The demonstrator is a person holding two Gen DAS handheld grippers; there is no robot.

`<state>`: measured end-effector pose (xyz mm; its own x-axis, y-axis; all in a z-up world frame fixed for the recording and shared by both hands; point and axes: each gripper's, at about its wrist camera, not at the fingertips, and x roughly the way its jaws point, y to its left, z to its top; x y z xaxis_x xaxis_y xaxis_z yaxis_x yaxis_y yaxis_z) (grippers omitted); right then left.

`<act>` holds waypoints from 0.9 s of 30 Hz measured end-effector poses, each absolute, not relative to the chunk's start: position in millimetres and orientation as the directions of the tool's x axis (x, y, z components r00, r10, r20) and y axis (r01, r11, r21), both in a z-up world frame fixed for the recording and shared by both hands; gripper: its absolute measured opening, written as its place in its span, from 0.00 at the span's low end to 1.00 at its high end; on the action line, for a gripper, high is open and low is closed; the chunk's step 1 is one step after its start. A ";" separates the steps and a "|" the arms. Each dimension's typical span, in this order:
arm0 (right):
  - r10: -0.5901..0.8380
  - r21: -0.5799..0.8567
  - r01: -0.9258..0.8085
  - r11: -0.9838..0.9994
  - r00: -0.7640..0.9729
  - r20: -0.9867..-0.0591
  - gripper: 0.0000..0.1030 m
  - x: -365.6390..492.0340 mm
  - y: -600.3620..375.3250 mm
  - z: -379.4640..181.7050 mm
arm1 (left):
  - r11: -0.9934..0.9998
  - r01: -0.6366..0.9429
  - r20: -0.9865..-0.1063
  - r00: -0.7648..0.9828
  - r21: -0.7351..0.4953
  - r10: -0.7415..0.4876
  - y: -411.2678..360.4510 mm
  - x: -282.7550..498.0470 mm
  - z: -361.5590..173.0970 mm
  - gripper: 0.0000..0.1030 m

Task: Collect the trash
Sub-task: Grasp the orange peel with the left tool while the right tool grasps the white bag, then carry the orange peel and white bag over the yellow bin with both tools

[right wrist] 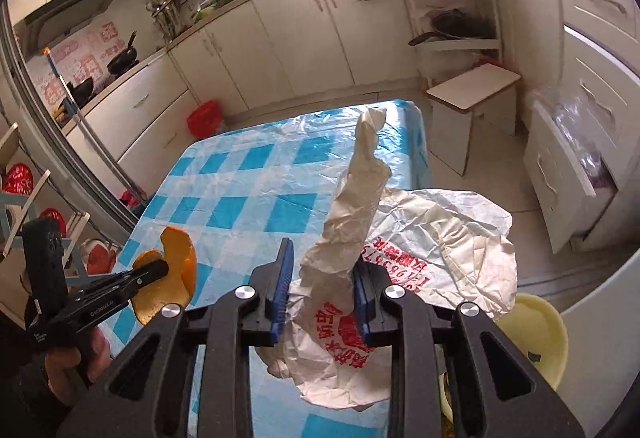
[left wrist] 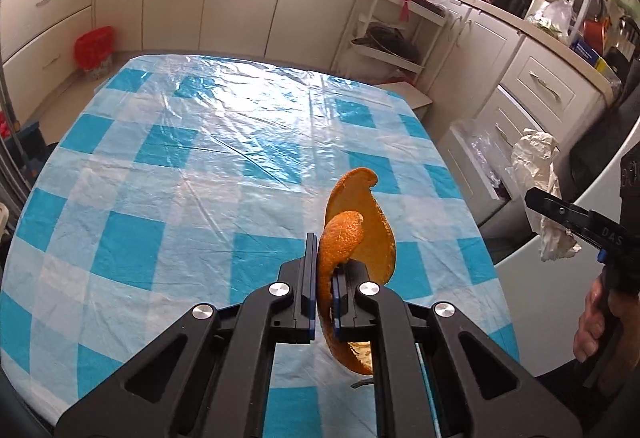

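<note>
A curled orange peel (left wrist: 360, 206) hangs above the blue-and-white checked tablecloth (left wrist: 160, 158), and my left gripper (left wrist: 326, 258) is shut on it. From the right wrist view the same peel (right wrist: 180, 258) shows at lower left in the left gripper (right wrist: 156, 270). My right gripper (right wrist: 324, 262) is shut on a crumpled white paper wrapper (right wrist: 440, 238) with red print, held off the table's right side. One twisted end of the wrapper sticks up past the fingers. In the left wrist view the right gripper (left wrist: 540, 198) and the wrapper (left wrist: 536, 158) appear at the right edge.
A pale yellow basin (right wrist: 540, 326) sits low at the right, below the wrapper. A white drawer (right wrist: 568, 174) stands pulled out with plastic bags in it. A small white stool (right wrist: 472, 90) is beyond the table's far corner. A red bin (left wrist: 94, 46) stands by the cabinets.
</note>
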<state>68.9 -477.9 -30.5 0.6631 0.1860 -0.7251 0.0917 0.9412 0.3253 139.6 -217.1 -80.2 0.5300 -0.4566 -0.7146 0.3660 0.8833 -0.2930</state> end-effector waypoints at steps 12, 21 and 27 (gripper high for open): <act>0.113 0.290 0.432 0.854 0.390 -0.914 0.30 38.8 -584.8 -127.8 | 0.792 0.527 -0.718 0.417 -0.309 -0.557 -337.6 100.1 -67.5 0.05; 0.125 0.330 0.608 0.722 0.354 -0.927 0.61 33.1 -633.4 -146.3 | 0.749 0.592 -0.763 0.324 -0.298 -0.560 -429.4 92.2 -88.1 0.05; -0.091 0.340 0.570 0.748 0.595 -0.798 0.74 8.7 -636.0 -65.8 | 0.745 0.609 -0.810 0.273 -0.271 -0.518 -477.7 89.3 -116.6 0.05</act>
<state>8.7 -636.0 -65.8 0.5955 -0.0912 -0.7982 0.5703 0.7478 0.3400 89.3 -477.7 -116.6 0.2730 -0.5184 -0.8104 0.6092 0.7451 -0.2715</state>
